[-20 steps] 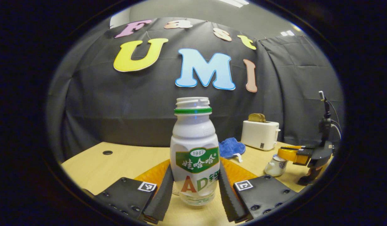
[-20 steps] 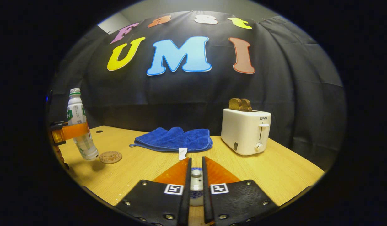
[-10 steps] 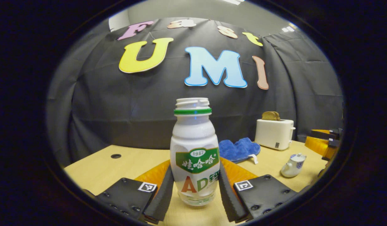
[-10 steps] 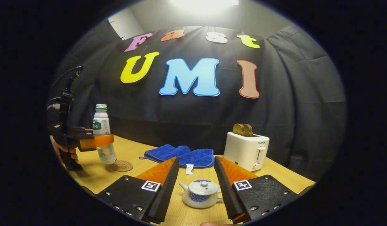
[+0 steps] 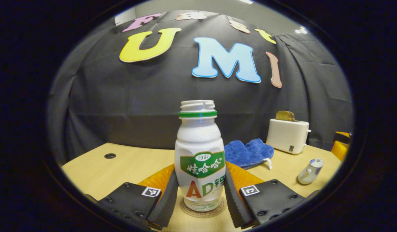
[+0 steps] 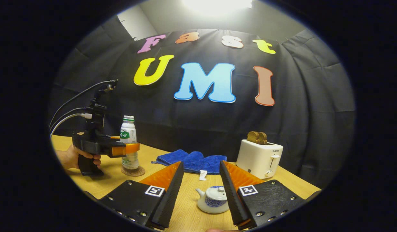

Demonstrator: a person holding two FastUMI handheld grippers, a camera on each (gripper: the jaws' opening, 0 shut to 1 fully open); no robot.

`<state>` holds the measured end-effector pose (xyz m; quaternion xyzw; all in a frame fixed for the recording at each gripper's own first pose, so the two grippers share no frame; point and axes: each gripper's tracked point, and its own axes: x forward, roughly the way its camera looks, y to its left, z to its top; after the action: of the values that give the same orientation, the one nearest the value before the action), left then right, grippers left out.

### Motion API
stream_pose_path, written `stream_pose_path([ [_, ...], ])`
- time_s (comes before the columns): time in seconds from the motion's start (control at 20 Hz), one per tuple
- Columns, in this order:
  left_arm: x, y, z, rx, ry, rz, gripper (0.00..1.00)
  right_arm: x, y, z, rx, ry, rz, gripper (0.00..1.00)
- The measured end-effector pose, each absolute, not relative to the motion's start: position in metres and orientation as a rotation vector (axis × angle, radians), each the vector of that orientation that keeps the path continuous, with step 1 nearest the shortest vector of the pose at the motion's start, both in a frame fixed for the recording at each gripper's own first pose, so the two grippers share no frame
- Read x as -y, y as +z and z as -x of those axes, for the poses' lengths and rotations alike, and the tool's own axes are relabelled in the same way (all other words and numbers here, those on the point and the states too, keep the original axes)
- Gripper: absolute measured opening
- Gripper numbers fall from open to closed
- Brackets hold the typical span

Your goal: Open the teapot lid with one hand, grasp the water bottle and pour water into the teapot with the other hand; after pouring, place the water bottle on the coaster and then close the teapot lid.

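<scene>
A white water bottle (image 5: 200, 154) with a green label and no cap stands upright on a round brown coaster (image 5: 203, 209). My left gripper (image 5: 201, 183) is shut on its lower body, one finger on each side. In the right gripper view the same bottle (image 6: 128, 141) rests on the coaster (image 6: 133, 171), with the left gripper (image 6: 125, 149) around it and a hand (image 6: 72, 157) on its grip. My right gripper (image 6: 201, 163) is open. The small white-and-blue teapot (image 6: 214, 200) sits on the table between its fingers without touching them, lid on. The teapot (image 5: 309, 170) also appears at far right.
A white toaster (image 6: 260, 155) with bread in its slots stands at the back right of the wooden table (image 6: 285, 180). A folded blue cloth (image 6: 192, 160) lies between bottle and toaster, near the black cloth wall. Cables run from the left gripper's top.
My right gripper let go of the teapot lid, opened and drew back, leaving the lid on the pot. My left gripper lowered the bottle onto the coaster.
</scene>
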<state>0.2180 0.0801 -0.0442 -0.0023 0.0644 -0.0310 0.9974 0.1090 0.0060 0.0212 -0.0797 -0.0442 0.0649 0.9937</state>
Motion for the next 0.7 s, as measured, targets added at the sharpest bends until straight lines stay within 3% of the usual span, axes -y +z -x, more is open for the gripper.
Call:
stream_pose_path([
  [0.2,-0.079,-0.055,-0.220,-0.154,-0.065,-0.009,0.80,-0.006,0.021,-0.110,0.085,0.127,0.162,0.69],
  [0.25,-0.079,-0.055,-0.220,-0.152,-0.068,-0.005,0.75,-0.005,0.020,-0.110,0.084,0.128,0.161,0.70],
  [0.3,-0.079,-0.055,-0.220,-0.152,-0.071,-0.006,0.80,-0.005,0.020,-0.111,0.081,0.127,0.159,0.70],
  [0.35,-0.078,-0.056,-0.222,-0.154,-0.072,-0.013,0.75,-0.005,0.019,-0.111,0.079,0.127,0.159,0.70],
  [0.45,-0.076,-0.057,-0.223,-0.157,-0.072,-0.026,0.75,-0.006,0.017,-0.113,0.074,0.127,0.166,0.70],
  [0.5,-0.075,-0.057,-0.224,-0.158,-0.078,-0.031,0.80,-0.007,0.015,-0.112,0.071,0.129,0.169,0.70],
  [0.65,-0.069,-0.059,-0.222,-0.170,-0.104,-0.048,0.78,-0.007,0.014,-0.111,0.069,0.128,0.174,0.70],
  [0.7,-0.069,-0.057,-0.220,-0.162,-0.109,-0.045,0.85,-0.007,0.015,-0.111,0.070,0.129,0.171,0.70],
])
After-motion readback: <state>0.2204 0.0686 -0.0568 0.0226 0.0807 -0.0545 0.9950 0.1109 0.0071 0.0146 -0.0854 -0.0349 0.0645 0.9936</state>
